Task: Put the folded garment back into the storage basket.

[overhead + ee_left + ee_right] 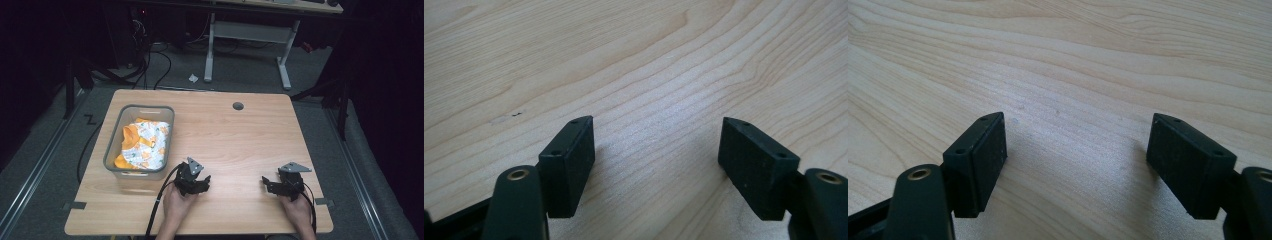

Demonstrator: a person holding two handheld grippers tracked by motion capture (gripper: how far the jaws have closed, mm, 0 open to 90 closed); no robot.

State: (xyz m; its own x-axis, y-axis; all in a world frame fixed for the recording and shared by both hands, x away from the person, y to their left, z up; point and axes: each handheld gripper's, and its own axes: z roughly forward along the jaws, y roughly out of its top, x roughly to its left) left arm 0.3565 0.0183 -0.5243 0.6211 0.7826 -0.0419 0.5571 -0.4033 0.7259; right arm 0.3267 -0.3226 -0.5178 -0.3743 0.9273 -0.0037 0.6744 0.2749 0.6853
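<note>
Closest to me, both hands sit low at the near edge of the wooden surface (pixel 240 135). My left tongs (pixel 200 181) rest just above the wood in the left hand (pixel 176 205), jaws spread wide with nothing between them; in the left gripper view the left tongs (pixel 656 142) frame only bare grain, and one pad (pixel 569 160) casts its shadow on the wood right beside it. My right tongs (pixel 267 184), held by the right hand (pixel 298 212), are likewise standing apart and empty; the right gripper view has the right tongs (pixel 1078 142) over plain board. The two tools are well apart from each other, each trailing its cable back toward me.

Farther out and to the left stands a grey bin (pixel 112 152), near the left tongs but not touching them. Inside it lies a crumpled orange-and-white cloth (pixel 145 144), wholly within the walls. Beyond, near the far edge, is a round grommet hole (pixel 238 106).
</note>
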